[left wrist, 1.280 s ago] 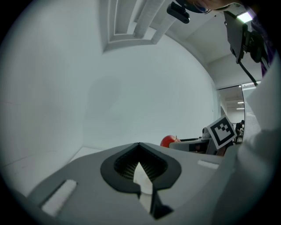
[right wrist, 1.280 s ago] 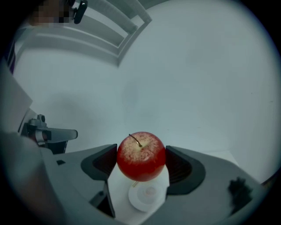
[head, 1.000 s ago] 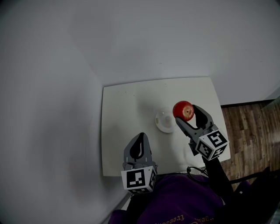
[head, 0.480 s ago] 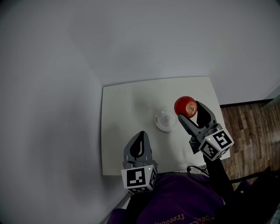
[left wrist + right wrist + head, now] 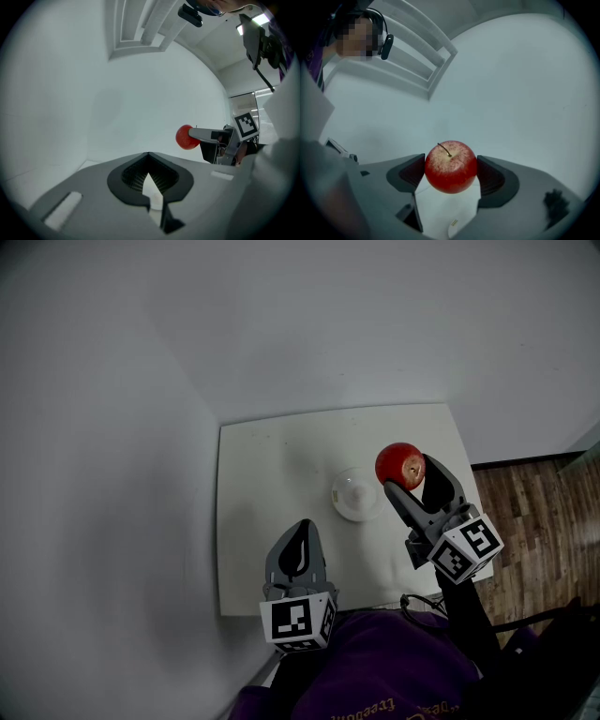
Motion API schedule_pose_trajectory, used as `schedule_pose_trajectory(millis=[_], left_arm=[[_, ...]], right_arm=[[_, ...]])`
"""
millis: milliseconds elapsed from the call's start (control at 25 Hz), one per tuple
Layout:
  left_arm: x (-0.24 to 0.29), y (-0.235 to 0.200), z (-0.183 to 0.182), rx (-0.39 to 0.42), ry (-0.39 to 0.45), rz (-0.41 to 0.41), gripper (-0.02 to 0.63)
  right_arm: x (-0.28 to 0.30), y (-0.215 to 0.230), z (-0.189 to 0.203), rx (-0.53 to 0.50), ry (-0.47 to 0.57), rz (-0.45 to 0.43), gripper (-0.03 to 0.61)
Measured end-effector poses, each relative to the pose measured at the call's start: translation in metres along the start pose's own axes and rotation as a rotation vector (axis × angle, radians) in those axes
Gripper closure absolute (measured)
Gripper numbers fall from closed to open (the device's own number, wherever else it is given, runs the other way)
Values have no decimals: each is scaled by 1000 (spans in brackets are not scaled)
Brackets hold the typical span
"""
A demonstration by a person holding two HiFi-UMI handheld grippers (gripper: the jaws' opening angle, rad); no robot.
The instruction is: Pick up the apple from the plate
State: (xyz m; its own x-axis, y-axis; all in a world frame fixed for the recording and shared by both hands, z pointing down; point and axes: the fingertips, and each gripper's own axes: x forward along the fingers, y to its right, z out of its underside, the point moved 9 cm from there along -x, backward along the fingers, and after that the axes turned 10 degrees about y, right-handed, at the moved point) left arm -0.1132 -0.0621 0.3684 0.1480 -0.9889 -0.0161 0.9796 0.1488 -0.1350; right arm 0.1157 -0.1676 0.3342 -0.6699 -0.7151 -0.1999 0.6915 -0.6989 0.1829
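A red apple (image 5: 399,465) hangs in the air above the white table (image 5: 258,474), clamped between the jaws of my right gripper (image 5: 409,476). In the right gripper view the apple (image 5: 450,166) fills the gap between both pads, stem up. The small white plate (image 5: 356,496) lies on the table just left of and below the apple, with nothing on it. My left gripper (image 5: 297,549) hovers near the table's front edge, jaws closed together and holding nothing. The left gripper view shows the apple (image 5: 186,137) held off to the right.
The table stands in a corner between two pale walls. Wooden floor (image 5: 539,512) shows to the right of the table. The person's purple sleeve (image 5: 375,671) is at the bottom of the head view.
My right gripper has lifted the apple a little higher and to the right, away from the plate. The left gripper has stayed where it was.
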Motion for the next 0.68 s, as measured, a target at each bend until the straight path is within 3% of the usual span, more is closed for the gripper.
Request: schedule_pose_trajectory(millis=[680], left_arm=[[6,2,-1,-6,-7,-12,607]], right_arm=[[6,6,-1,9,-11,-5,236]])
